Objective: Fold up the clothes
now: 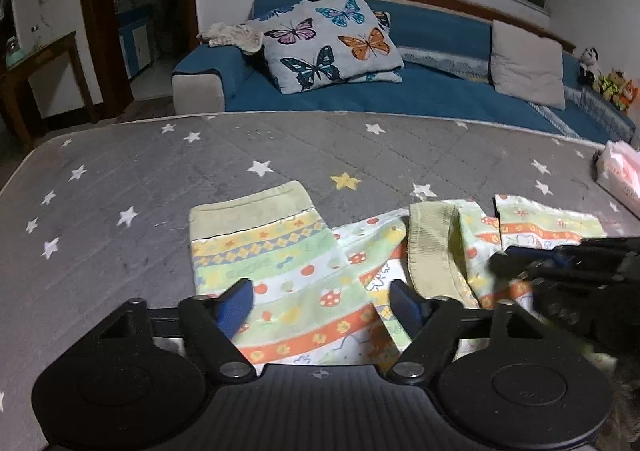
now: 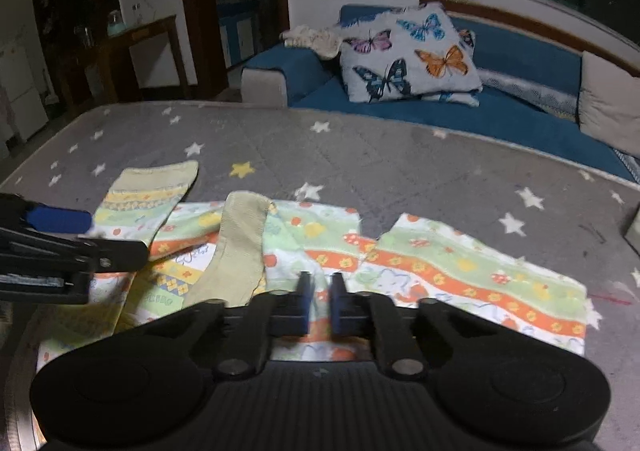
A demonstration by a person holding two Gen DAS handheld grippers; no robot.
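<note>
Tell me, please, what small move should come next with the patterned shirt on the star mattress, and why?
Probably close the left gripper on the sleeve. Its jaws stand open with the striped cloth lying between them, unpinched, while the right gripper looks already shut low on the shirt near the collar. With both ends held, the fold could begin.

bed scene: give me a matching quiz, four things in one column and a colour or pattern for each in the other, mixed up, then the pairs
Things:
1. pillow on the sofa
2. mattress cover
3. shirt
4. sofa seat

Descriptions:
A. grey with white stars
B. plain blue
C. pale with big butterflies
D. green, orange and white bands with small flowers

Pairs: 1-C, 2-A, 3-D, 4-B
</note>
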